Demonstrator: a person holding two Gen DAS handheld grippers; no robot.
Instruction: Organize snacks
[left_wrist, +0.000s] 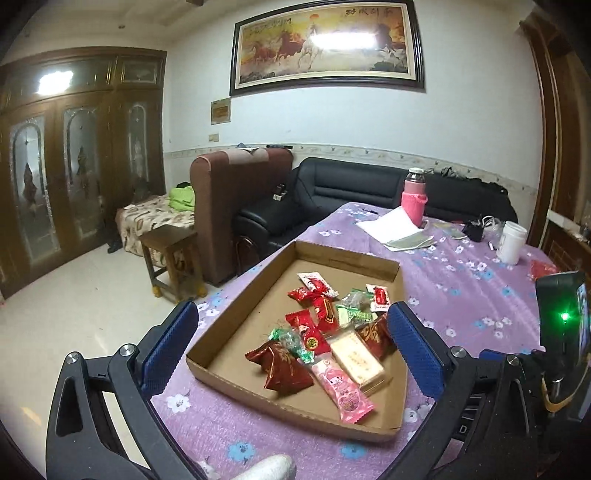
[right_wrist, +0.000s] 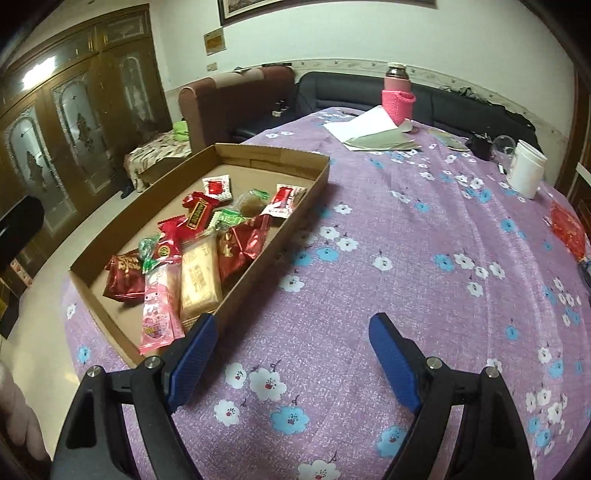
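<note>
- Shallow cardboard tray (left_wrist: 334, 256) sits on a table w/ purple floral cloth (right_wrist: 388, 240); wrapped snacks (left_wrist: 321, 332) piled inside, mostly toward its near end.
- Left gripper (left_wrist: 293, 349) hangs over the tray's near end, jaws spread wide, nothing btwn them.
- Right gripper (right_wrist: 291, 363) is over bare cloth, tray at its 10 o'clock; jaws wide, empty.
- Pink bottle (right_wrist: 397, 92) & white cup (right_wrist: 528, 168) stand at 1–2 o'clock, far side.

Indoor light from overhead, white glare washing out the framed picture (left_wrist: 327, 42) and the cabinet glass (left_wrist: 55, 81), soft shadows under the cardboard tray (right_wrist: 310, 192), heavy fisheye bending with dark corners, slight softness everywhere.
</note>
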